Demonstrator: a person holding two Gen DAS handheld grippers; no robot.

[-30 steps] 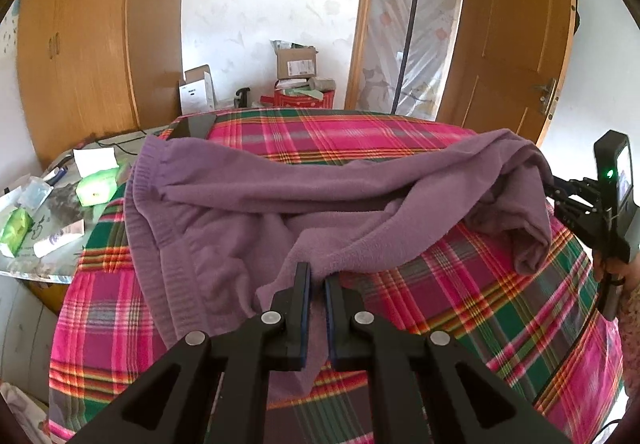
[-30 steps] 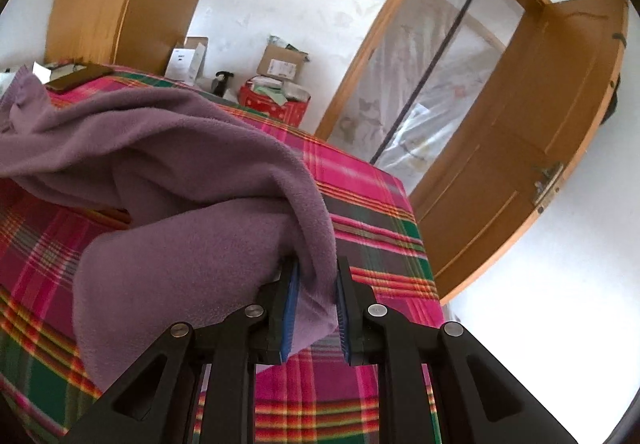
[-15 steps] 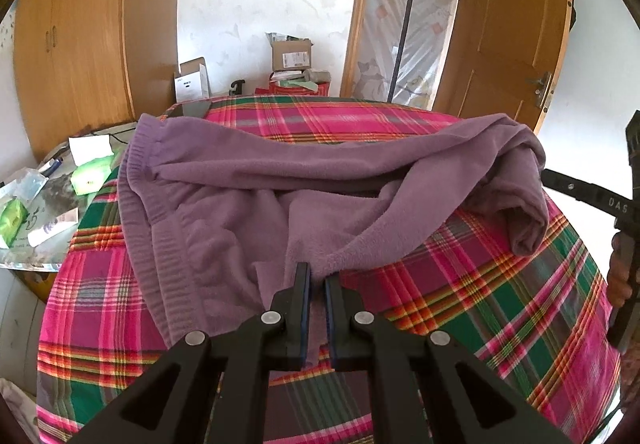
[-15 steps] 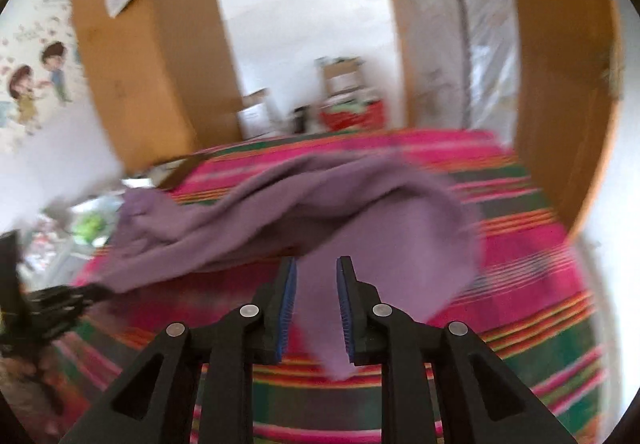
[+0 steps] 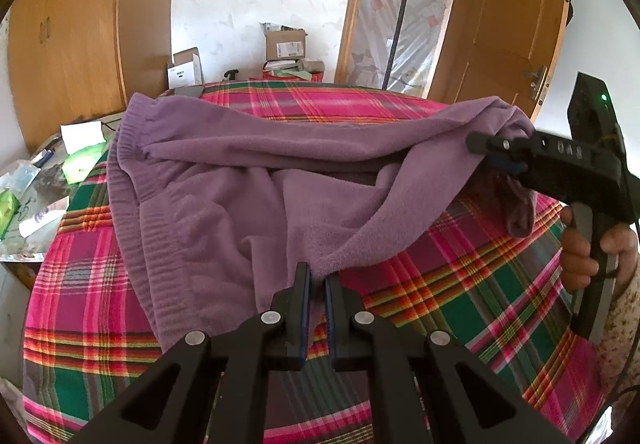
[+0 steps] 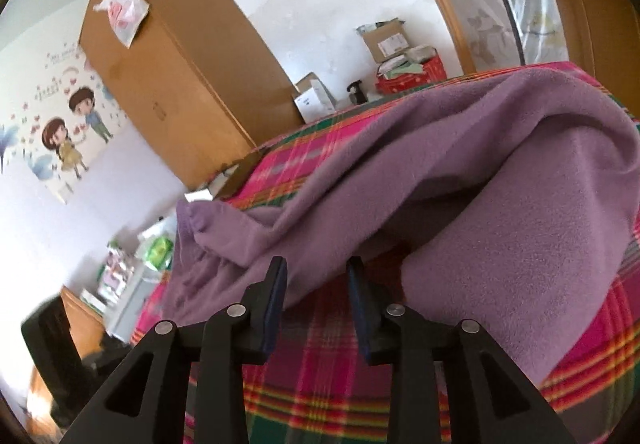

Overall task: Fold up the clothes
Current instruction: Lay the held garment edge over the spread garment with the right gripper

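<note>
Left black two-finger gripper [image 5: 316, 284]: fingers pressed together on a near edge of the purple fleece garment [image 5: 248, 196], cloth pinched between the blue pads. Right black two-finger gripper [image 6: 318, 280]: fingers spread apart, nothing between them, tips just at the garment's draped edge; in the left wrist view it sits at the garment's right end, handle gripped by a person's hand [image 5: 588, 248].

Garment: soft, fuzzy purple knit with a ribbed band [image 5: 120, 148] along its left end. It lies on the pink, green and yellow plaid bedcover [image 5: 460, 284], crumpled and partly doubled over itself, one thick fold raised across the top. Long axis runs left to right across the bed, ribbed end toward the left, bunched end toward the right gripper.

Surroundings: wooden wardrobe [image 5: 72, 36], cardboard boxes [image 5: 286, 44] beyond the bed, wooden door [image 5: 516, 12] at right.
</note>
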